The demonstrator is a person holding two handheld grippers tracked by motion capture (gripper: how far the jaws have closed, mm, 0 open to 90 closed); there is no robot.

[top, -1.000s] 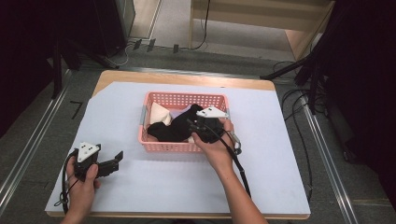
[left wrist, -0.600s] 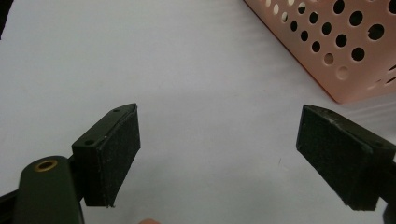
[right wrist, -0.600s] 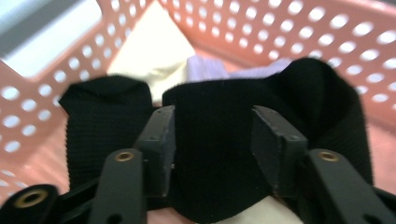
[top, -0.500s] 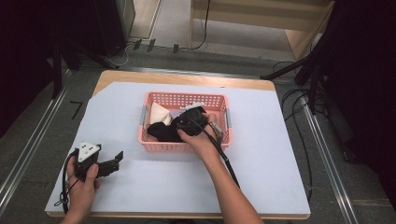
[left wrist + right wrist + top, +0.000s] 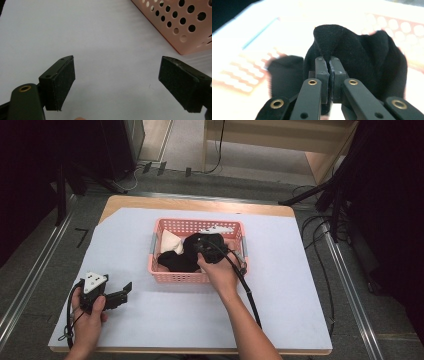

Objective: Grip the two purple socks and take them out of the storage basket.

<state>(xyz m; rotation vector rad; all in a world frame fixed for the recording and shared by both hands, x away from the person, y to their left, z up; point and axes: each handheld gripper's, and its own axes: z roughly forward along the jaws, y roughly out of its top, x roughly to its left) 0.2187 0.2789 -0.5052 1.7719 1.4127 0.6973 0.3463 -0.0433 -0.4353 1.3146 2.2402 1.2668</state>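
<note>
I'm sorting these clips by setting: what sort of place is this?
Probably a lab or workshop set up for recording, not a home. A table under a plain white sheet stands between metal floor rails, loose cables trail over the floor, and a person works a pink basket of cloth with hand-held grippers.

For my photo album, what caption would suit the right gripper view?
Right gripper pinching a fold of black cloth between its fingers above the pink basket.

Basket [image 5: 180, 276] sits mid-counter [image 5: 300, 310]; inside it, dark cloth [image 5: 175, 261] at the near side, pale cloth [image 5: 170, 241] behind-left of that, right gripper [image 5: 329, 65] in the basket's right half, left gripper [image 5: 120, 295] on counter near-left of basket.
</note>
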